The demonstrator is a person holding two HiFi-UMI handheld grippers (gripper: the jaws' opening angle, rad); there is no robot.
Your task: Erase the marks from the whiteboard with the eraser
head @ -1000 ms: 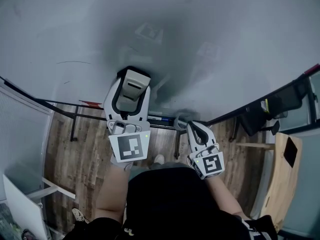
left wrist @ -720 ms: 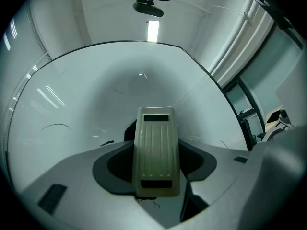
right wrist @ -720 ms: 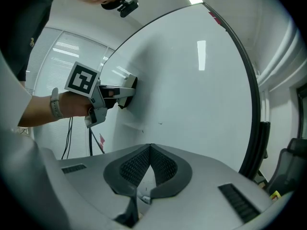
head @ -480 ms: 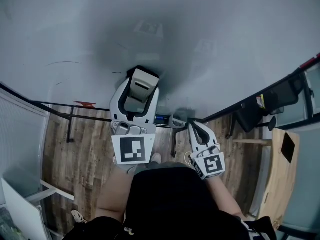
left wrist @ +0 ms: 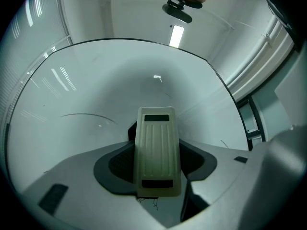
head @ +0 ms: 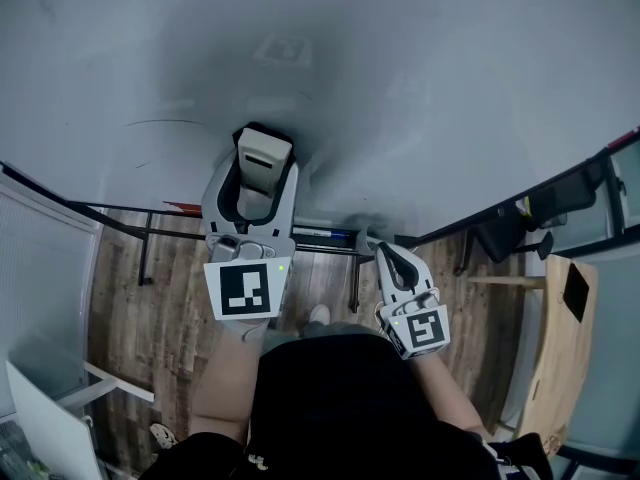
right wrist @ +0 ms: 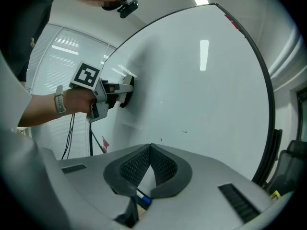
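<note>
Fingers (left wrist: 117, 166) clamp eraser (left wrist: 158, 152), seemingly against whiteboard (left wrist: 96, 80).

left gripper (head: 262, 171) raised, clamped on eraser (left wrist: 158, 152); right gripper (head: 372, 245) low, jaws together

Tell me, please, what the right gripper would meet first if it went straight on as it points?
Probably the whiteboard: the right gripper, jaws together, points at its white surface with nothing between, though depth is unclear.
</note>
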